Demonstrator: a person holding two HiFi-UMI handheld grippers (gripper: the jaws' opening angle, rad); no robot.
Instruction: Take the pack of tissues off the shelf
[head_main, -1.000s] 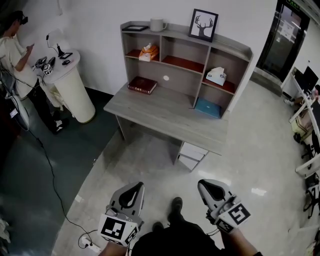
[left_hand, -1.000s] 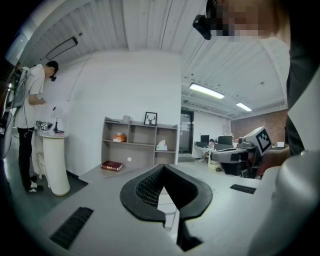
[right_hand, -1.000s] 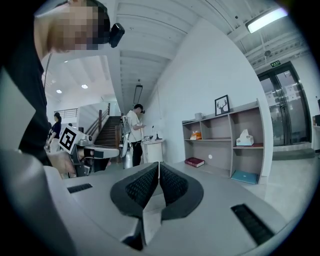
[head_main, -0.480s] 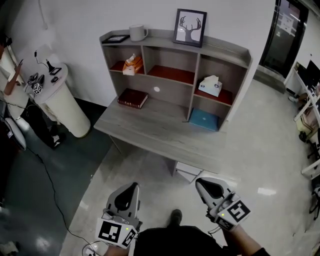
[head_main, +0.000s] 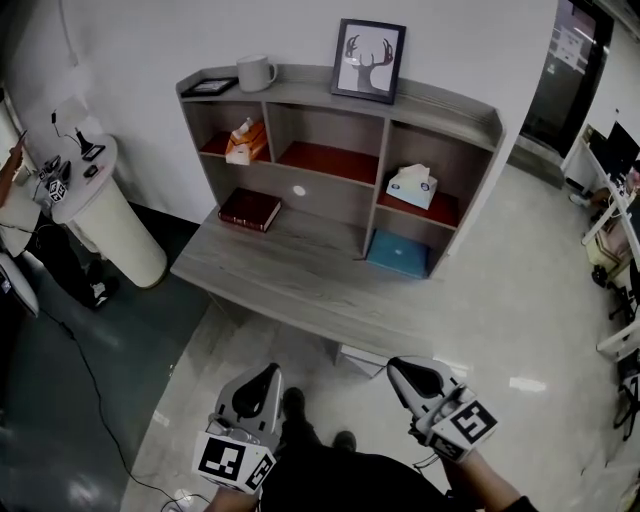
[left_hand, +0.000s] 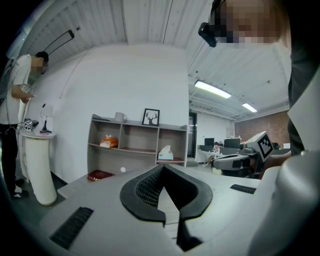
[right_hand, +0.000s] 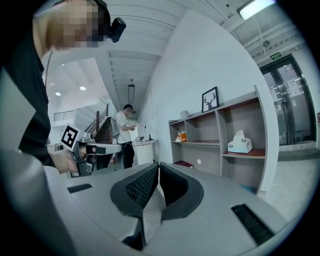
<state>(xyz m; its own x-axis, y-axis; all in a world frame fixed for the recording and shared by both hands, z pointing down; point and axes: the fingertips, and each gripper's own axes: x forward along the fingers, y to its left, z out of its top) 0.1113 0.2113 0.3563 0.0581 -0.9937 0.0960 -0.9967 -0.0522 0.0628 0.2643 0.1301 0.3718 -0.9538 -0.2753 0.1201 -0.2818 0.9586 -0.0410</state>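
An orange pack of tissues (head_main: 243, 140) lies in the top-left compartment of the grey shelf unit (head_main: 440, 103) on the desk (head_main: 280, 290). A white and teal tissue box (head_main: 411, 183) stands in the right middle compartment. My left gripper (head_main: 271, 371) and right gripper (head_main: 392, 364) are both shut and empty, held side by side over the floor, well short of the desk's front edge. The left gripper view shows its jaws (left_hand: 161, 168) pointing at the shelf, with the orange pack (left_hand: 107, 142) and the white box (left_hand: 165, 153) far ahead. The right gripper view (right_hand: 158, 165) shows the same pack (right_hand: 181, 136) and box (right_hand: 239, 143).
A red book (head_main: 250, 209) and a blue flat item (head_main: 398, 254) lie on the desk under the shelves. A mug (head_main: 255, 72) and a framed deer picture (head_main: 368, 61) stand on top. A white round stand (head_main: 95, 205) is at the left, with a cable on the floor beside it.
Both grippers have moved forward toward the desk, which now sits nearer and lower in the head view. The person at the left has slid almost out of the frame.
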